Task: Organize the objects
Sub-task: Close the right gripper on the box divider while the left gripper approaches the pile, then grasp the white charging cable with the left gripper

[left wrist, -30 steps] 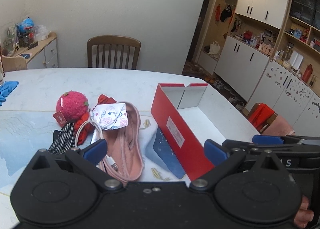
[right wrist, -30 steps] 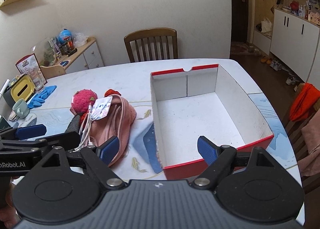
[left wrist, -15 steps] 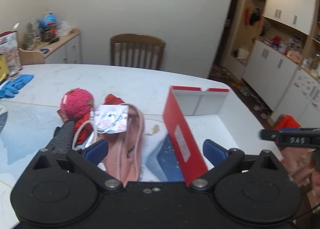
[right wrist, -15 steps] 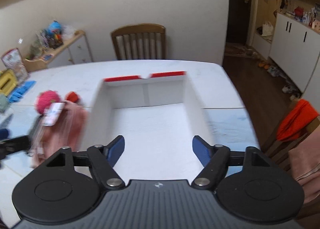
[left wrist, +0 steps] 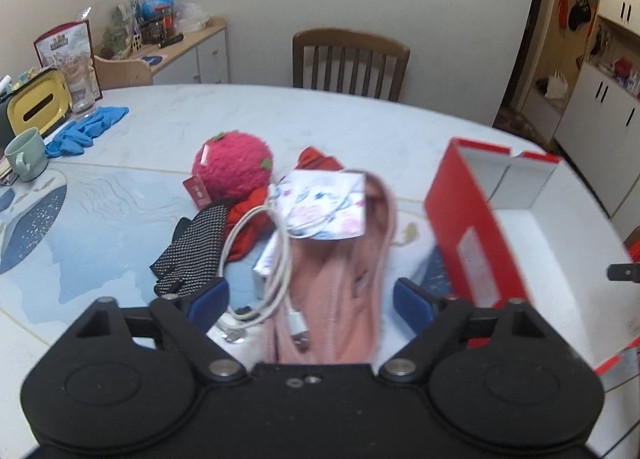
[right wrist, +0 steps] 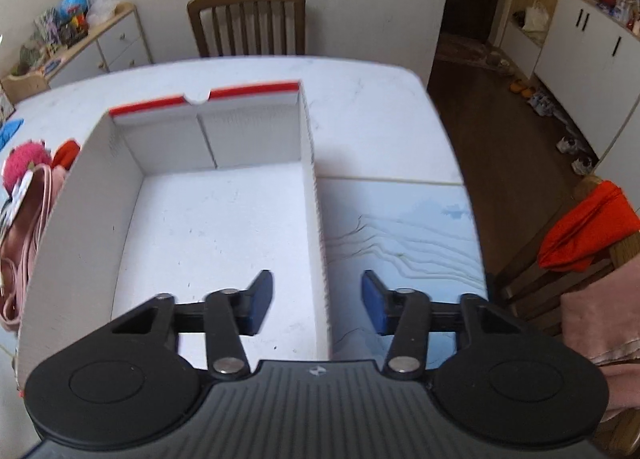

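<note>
Our right gripper (right wrist: 317,301) straddles the red box's (right wrist: 200,219) right wall, fingers closing but not pressing. Our left gripper (left wrist: 310,301), fingers released and narrowing, hangs over the pink garment (left wrist: 340,279) and white cable (left wrist: 256,259) cluttering the worktop (left wrist: 120,219) beside the box.

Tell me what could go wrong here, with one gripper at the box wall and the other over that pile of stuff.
1. The right gripper straddles the right wall of the red box, jaws just closing, pads not touching; pinching thin cardboard could tilt or drag it.
2. The left gripper hangs open over the tangled white cable on the pink cloth; grabbing one may pull the other along.
</note>
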